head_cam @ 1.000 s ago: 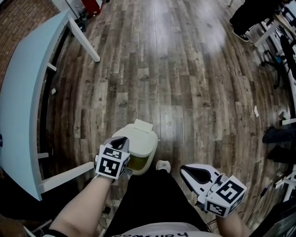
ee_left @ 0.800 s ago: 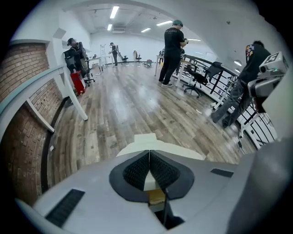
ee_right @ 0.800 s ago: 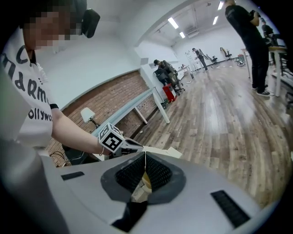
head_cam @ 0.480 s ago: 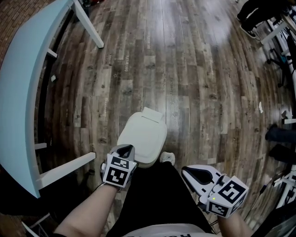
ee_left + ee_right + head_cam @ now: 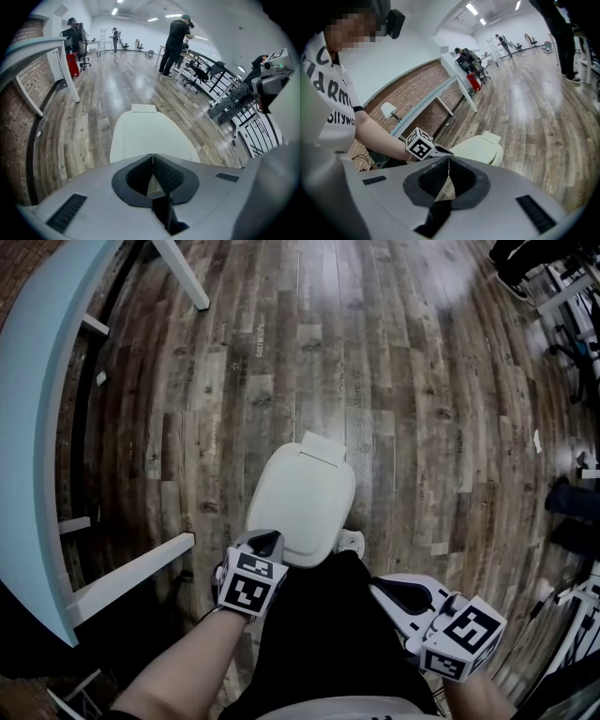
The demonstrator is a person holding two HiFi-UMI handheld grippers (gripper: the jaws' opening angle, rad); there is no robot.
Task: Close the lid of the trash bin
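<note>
1. On the brown wood-plank floor [image 5: 394, 352], head view: the cream plastic trash bin [image 5: 302, 521] stands directly ahead of the person's legs, to the right of the long pale table [image 5: 37, 427]. Its rounded lid [image 5: 298, 486] lies flat on the bin body, with the hinge tab [image 5: 322, 448] on the far side.
2. Head view, tools: the left gripper [image 5: 265, 541] sits at the near edge of the lid; contact cannot be confirmed from this view. The right gripper [image 5: 386, 589] hangs well apart from the bin, to the right of the black-trousered leg [image 5: 319, 634]. A white shoe [image 5: 352, 542] shows just beside the bin's near right side.
3. Left gripper view: the left gripper [image 5: 153, 159] has both jaws pressed together, with nothing between them. The lid [image 5: 150, 136] lies down, just ahead of and below the jaw tips, with the hinge tab [image 5: 144, 108] farthest away. A standing person [image 5: 176, 42] is visible in the background.
4. Right gripper view: the right gripper [image 5: 448, 161] has its jaws fully together, tips meeting, and grips nothing. Beyond the jaws stands the trash bin [image 5: 480, 147] with its lid down. The left gripper [image 5: 439, 150] sits at the bin's left edge. A red brick wall [image 5: 422, 93] runs behind the table [image 5: 426, 105].
</note>
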